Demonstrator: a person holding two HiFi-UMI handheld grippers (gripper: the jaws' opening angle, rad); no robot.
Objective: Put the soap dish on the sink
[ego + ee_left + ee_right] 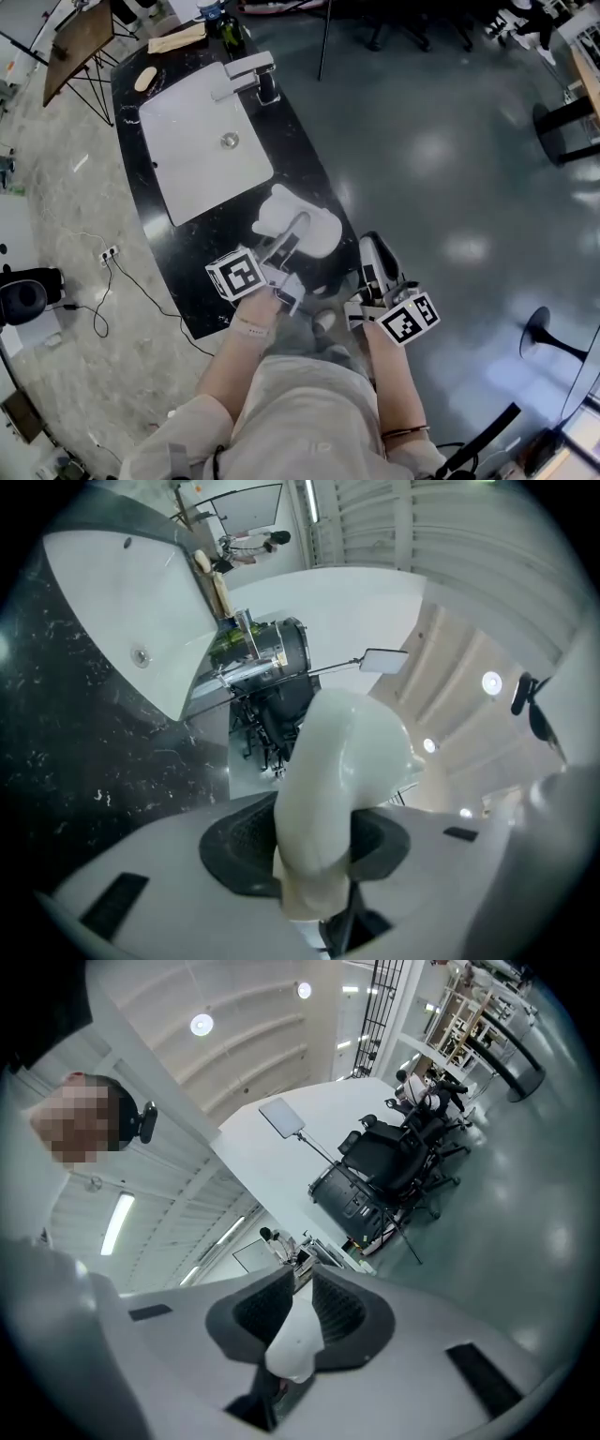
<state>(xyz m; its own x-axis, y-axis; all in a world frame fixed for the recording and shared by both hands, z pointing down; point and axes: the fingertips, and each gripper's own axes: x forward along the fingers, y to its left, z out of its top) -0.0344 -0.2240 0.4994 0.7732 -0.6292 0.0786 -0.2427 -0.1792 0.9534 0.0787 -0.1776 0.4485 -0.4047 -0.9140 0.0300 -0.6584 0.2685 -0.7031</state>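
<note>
The white soap dish (323, 234) hangs over the near end of the black counter (202, 248), just short of the white sink basin (187, 159). My left gripper (298, 223) is shut on the dish, gripping its edge. In the left gripper view the dish (347, 752) rises between the dark pads (244, 841) and fills the centre, with the basin (112, 602) beyond at upper left. My right gripper (372, 248) is to the right of the counter, over the grey floor. Its jaws (295, 1302) stand slightly apart, with nothing clearly between them.
A chrome faucet (246, 75) stands at the basin's far edge, with a dark bottle (230, 33) behind it and a tan soap bar (145, 78) at the far left corner. Cables and a power strip (108, 255) lie left of the counter. Chairs and equipment (384, 1171) stand across the room.
</note>
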